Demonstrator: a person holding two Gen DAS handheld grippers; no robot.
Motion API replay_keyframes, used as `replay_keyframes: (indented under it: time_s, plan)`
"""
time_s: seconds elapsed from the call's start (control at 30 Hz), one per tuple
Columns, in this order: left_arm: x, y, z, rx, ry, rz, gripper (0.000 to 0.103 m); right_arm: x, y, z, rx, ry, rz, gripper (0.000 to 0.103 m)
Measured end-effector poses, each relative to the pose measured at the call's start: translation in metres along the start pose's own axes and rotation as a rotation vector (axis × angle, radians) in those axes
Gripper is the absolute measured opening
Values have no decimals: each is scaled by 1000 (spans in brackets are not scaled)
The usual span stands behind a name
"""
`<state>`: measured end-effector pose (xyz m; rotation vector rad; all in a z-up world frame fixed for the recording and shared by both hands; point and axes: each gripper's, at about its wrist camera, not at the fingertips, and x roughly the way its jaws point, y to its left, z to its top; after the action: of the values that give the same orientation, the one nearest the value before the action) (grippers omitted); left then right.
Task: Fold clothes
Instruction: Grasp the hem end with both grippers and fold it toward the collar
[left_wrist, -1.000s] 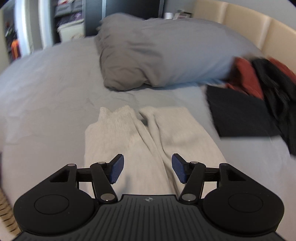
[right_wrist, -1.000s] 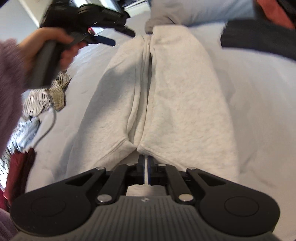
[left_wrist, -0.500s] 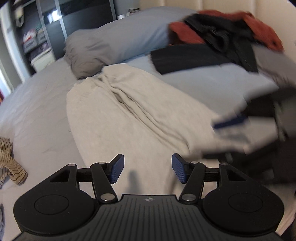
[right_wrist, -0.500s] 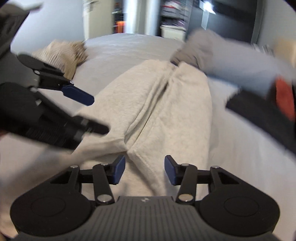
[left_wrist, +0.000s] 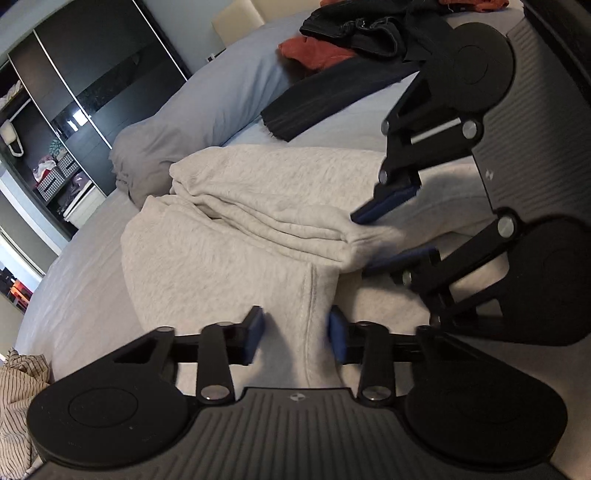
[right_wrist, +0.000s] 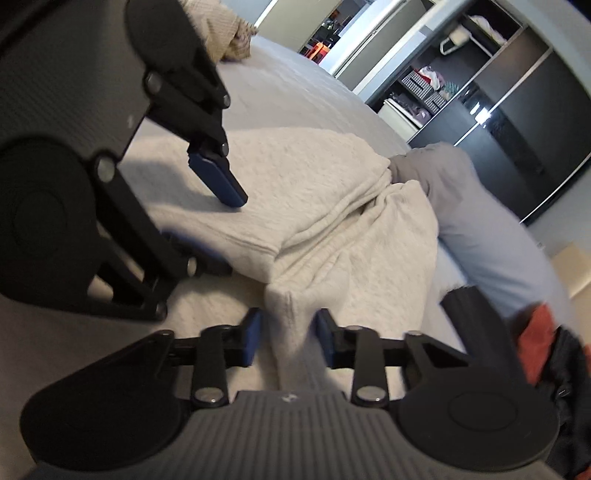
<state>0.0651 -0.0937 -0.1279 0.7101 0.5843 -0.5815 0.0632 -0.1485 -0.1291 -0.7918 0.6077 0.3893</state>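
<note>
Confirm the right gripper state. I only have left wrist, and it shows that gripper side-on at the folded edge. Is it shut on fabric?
Observer: No. The right wrist view shows the right gripper open. A raised corner of the sweatpants stands between its fingers, with a gap on each side.
Operator: And my own left one, seen from over there?
Observer: The left gripper straddles the folded edge. Its upper finger lies on top of the folded layer. The lower finger sits at the edge beneath, too blurred to tell whether it touches.
</note>
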Motion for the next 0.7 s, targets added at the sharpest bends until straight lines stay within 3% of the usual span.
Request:
replay_keyframes:
  time_s: [0.03,0.07,0.1,0.27,0.5,0.7]
  plan:
    - [-2,2,-1,5,-3,-14,22,1,-1,0,-2,0,5,23]
    - [-3,4,-1,10,-7,-29,10,1,-3,0,7,-7,9,17]
    - [-5,6,-2,15,-10,-43,9,0,-6,1,16,-14,12,13]
    - [-13,17,-5,39,-26,-116,8,-20,-22,0,7,-129,100,10]
    - [0,2,-12,122,17,-136,8,-7,-7,-5,-88,-91,139,10]
    - [7,2,-16,95,19,-146,9,2,10,-8,-152,-75,105,14]
